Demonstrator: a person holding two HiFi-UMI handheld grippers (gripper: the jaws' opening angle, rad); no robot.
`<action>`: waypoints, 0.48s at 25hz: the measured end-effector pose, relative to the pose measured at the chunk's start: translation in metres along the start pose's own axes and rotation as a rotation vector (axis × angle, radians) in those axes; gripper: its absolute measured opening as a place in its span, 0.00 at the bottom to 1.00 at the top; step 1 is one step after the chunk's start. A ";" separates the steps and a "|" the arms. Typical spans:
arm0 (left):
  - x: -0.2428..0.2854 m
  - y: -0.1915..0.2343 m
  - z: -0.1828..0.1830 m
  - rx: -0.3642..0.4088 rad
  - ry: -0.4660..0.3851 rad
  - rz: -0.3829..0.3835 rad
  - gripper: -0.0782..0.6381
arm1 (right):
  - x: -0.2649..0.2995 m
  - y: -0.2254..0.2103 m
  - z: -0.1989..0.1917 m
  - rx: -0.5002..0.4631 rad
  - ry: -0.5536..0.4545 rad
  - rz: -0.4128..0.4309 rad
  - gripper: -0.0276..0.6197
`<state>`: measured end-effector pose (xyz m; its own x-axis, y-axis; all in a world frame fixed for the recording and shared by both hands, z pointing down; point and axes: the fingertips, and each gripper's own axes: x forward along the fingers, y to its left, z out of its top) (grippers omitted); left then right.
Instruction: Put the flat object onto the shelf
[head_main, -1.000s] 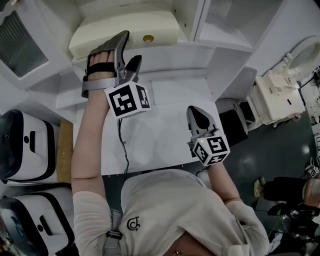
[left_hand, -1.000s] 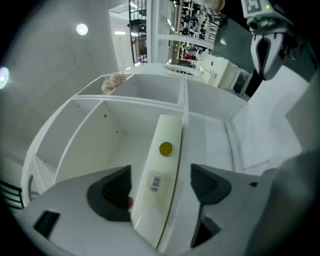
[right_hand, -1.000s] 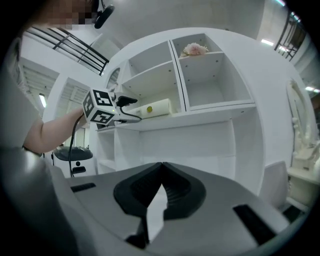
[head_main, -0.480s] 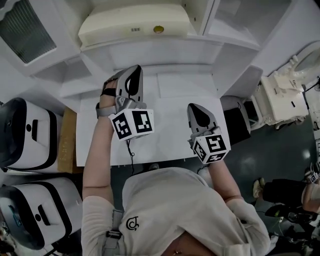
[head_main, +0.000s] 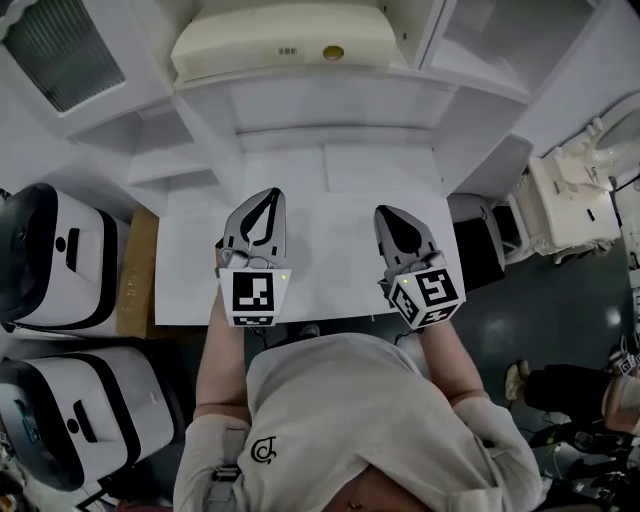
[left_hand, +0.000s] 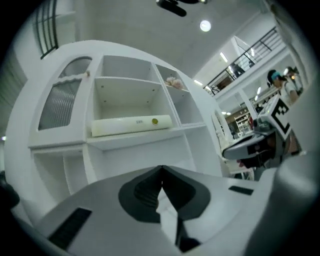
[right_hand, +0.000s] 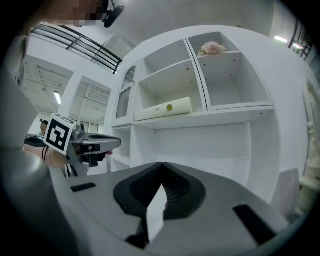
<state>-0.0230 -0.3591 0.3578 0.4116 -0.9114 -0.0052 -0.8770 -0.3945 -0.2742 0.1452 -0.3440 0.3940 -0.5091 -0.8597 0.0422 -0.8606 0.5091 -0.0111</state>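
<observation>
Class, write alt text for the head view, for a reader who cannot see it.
A person holds the left gripper and right gripper side by side over a white table, both shut and empty. Beyond them, a long cream flat object lies on a white shelf.

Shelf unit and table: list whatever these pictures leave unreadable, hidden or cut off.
- Cream flat object on the shelf: its label print is too small to read in every view.
- Pinkish item in the upper right compartment: too small and blurred to identify in both gripper views.
- Table: the near edge is hidden by the person's torso in the head view.
</observation>
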 end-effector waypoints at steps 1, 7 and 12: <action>-0.006 -0.001 -0.003 -0.045 -0.006 -0.001 0.13 | 0.000 0.002 0.002 0.002 -0.012 0.007 0.05; -0.034 0.004 -0.022 -0.225 0.013 0.008 0.13 | 0.002 0.012 0.021 0.025 -0.088 0.033 0.05; -0.046 0.015 -0.017 -0.169 0.005 0.033 0.13 | 0.009 0.023 0.025 0.000 -0.098 0.038 0.05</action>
<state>-0.0592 -0.3256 0.3706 0.3815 -0.9243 -0.0069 -0.9192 -0.3786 -0.1088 0.1203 -0.3408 0.3689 -0.5402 -0.8396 -0.0566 -0.8406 0.5415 -0.0106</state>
